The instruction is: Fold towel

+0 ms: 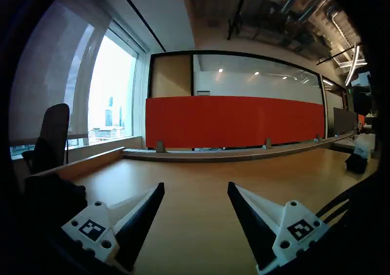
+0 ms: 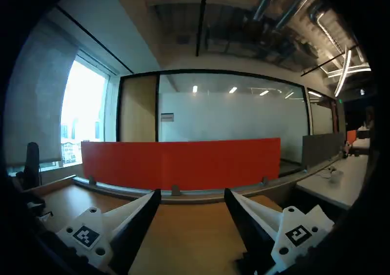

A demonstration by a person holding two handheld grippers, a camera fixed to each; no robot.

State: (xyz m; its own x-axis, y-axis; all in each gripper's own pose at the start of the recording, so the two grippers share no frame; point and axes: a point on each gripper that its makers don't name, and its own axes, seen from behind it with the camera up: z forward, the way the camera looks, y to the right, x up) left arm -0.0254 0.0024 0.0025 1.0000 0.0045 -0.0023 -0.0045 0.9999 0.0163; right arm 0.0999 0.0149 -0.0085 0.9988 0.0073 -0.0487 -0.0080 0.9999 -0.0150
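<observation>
Surface [image 1: 204,192]: wood, smooth, soft sheen
Divider [image 1: 234,121]: matt, looks like cloth
Fingers [image 1: 139,216]: white plastic, matt black inner faces
Wall [image 1: 253,77]: glossy glass

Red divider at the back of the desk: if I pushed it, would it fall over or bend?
Probably neither. The red divider stands straight with flat, even edges, so it looks stiff. Small grey brackets sit at its bottom edge along the desk, so it would likely wobble rather than tip.
</observation>
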